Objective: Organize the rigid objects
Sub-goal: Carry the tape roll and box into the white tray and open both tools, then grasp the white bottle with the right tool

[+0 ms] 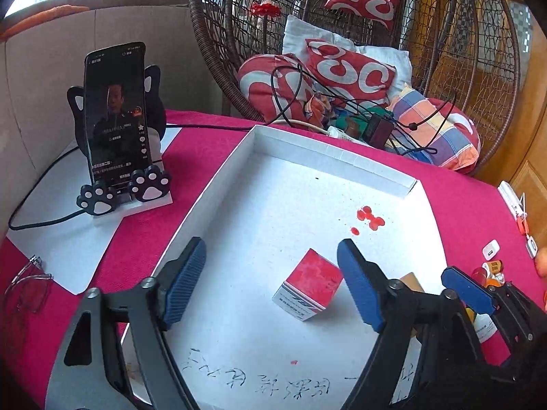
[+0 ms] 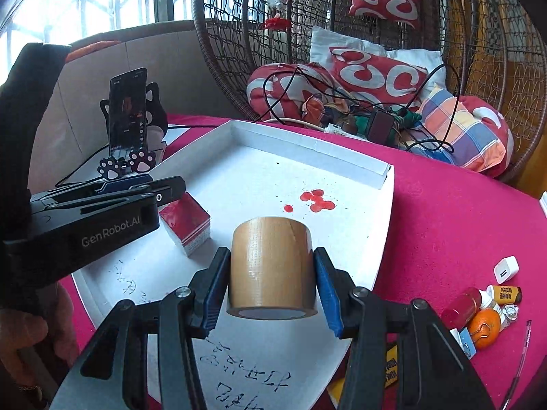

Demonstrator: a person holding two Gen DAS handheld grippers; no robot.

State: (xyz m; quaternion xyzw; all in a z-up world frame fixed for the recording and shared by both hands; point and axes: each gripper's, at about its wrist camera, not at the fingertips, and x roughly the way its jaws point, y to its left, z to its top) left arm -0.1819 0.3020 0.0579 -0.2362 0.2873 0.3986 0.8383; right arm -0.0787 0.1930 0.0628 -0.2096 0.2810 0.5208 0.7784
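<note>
While the brown tape roll is clamped between the blue pads of the right gripper, it is held over the near part of the white tray, its axis upright and its core facing down toward the handwriting on the tray floor. A red-and-white box is seen lying inside the tray, just to the left of the roll, tilted on one edge. The left gripper is spread wide around that box, neither pad touching it; in the right wrist view its black body is seen from the side above the box. Red stains are spotted farther back on the tray floor. The tray is set on a bench covered in magenta cloth. To the right of the tray, a white charger plug, small bottles and an orange round object are gathered on the cloth. At the far left, a phone is propped upright in a cat-paw stand, with eyeglasses lying near the bench edge. Behind the bench, a wicker hanging chair is filled with red cushions and cables.
</note>
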